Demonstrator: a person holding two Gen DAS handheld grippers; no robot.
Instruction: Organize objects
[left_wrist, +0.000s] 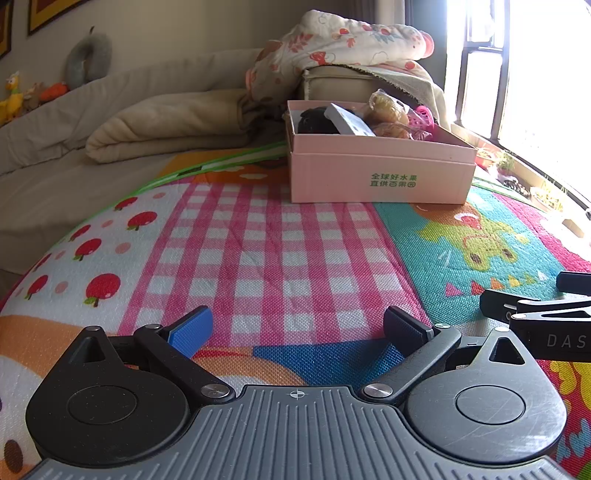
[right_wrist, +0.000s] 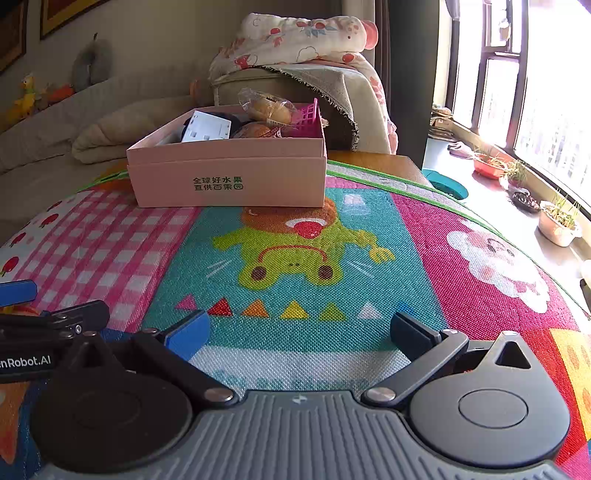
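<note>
Left gripper (left_wrist: 297, 328) is spread wide over the play mat (left_wrist: 280, 251), nothing held; the right gripper (right_wrist: 300, 332) likewise. Pink box (right_wrist: 229, 181) (already loaded) sits ahead; it's probably best approached level, with the jaws kept apart.

The pink box (right_wrist: 229, 181) is showing green Chinese print, 全球好水果 above 直供百果园, while the right gripper (left_wrist: 561, 339) is displaying "DAS" and the left gripper (right_wrist: 26, 360) is displaying "nRobot.AI", both cut off.
</note>
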